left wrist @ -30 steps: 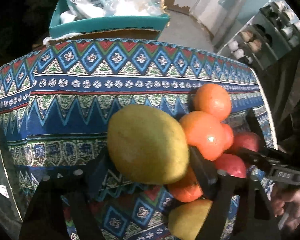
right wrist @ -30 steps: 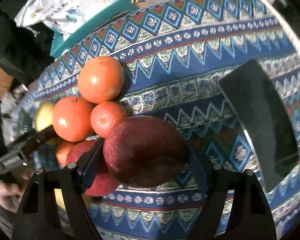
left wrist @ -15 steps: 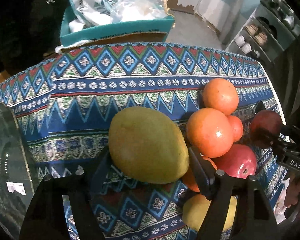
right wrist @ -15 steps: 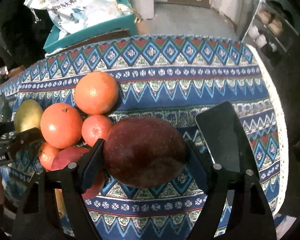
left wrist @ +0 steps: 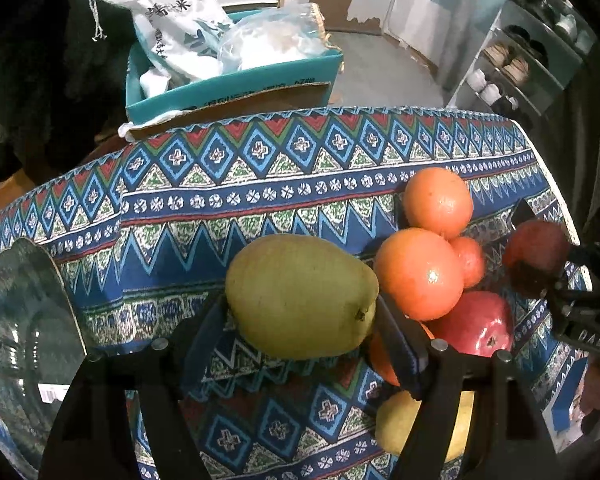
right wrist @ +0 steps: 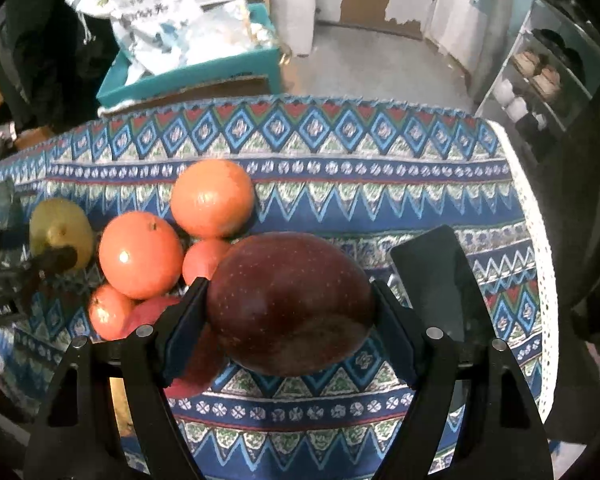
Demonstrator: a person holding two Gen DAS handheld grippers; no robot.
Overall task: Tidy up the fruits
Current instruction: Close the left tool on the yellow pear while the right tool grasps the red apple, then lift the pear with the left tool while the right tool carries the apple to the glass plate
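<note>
Two fruits are held above the patterned tablecloth (left wrist: 260,200): a green pear (left wrist: 300,296) is clamped by the left gripper (left wrist: 300,344), a dark red apple (right wrist: 290,304) by the right gripper (right wrist: 290,338). Oranges (right wrist: 140,254) are clustered on the tablecloth between them.

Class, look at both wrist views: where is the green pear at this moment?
The green pear is clamped in the left hand-held gripper, above the patterned tablecloth, just left of the orange pile; the right wrist view shows it at far left.
</note>
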